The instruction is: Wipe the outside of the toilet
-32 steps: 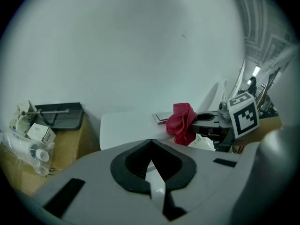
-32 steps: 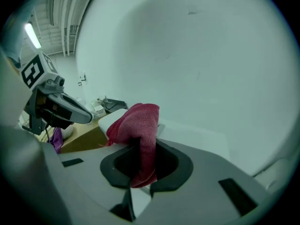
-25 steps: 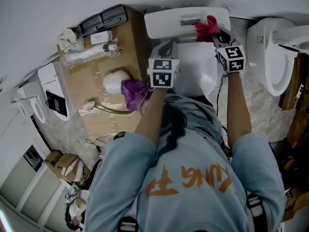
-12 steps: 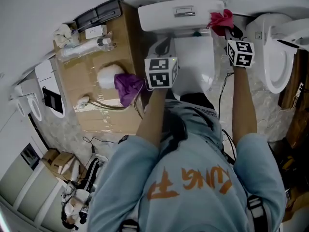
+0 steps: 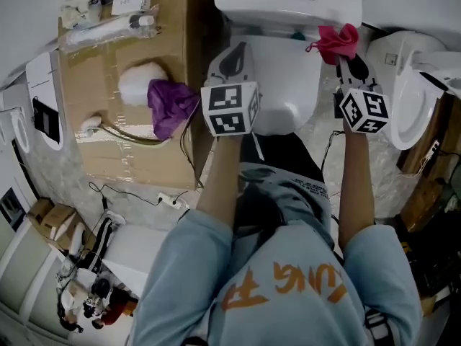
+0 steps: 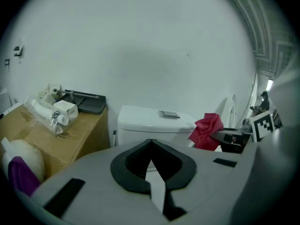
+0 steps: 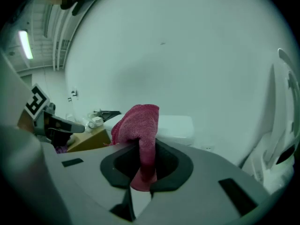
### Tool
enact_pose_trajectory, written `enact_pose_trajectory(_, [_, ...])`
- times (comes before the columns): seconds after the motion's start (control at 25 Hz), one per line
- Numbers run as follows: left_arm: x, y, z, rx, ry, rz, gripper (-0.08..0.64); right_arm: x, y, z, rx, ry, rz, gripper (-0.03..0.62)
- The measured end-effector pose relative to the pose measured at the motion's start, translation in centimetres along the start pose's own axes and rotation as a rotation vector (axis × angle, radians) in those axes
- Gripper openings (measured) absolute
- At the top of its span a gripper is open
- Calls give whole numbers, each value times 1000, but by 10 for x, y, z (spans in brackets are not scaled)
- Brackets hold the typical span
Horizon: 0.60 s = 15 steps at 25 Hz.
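1. Holding a red cloth (image 7: 139, 121), the right gripper (image 5: 351, 63) has its jaws pinched on one fold of it, and the rest of the cloth stands up above the jaws.
2. The cloth is just beside the right end of the toilet tank (image 5: 288, 2); whether it touches there, I cannot tell.
3. The left gripper (image 6: 151, 146) has its jaws pressed together with nothing between them, over the closed toilet lid (image 5: 288, 99).
4. A purple cloth (image 5: 171, 105) lies on the cardboard box (image 5: 108, 157), left of the tank.
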<state>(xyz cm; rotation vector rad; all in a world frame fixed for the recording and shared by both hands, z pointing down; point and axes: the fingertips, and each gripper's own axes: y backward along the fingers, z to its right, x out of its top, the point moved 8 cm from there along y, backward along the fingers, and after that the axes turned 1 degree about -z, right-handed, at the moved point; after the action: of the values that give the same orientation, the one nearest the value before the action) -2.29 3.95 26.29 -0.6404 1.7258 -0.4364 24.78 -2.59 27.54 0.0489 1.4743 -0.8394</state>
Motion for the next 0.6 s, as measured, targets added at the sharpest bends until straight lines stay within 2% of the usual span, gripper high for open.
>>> enact_pose_trajectory(0.12, [-11,5,-16,37,22,40,25,-10,-11,-37,109,2,-1,66])
enact_pose_trajectory(0.28, [-29,7,-33,68,45,59,25,-21,-25,-75,206,28,-13,66])
enact_pose_trajectory(0.44, [-34,2,-49,73,60,118,25,-22,-51,-100,276,49,1,66])
enact_pose_trajectory(0.6, [-40,-6,-67,60,34,158,25,-30,-79,-137,376,68,-26,66])
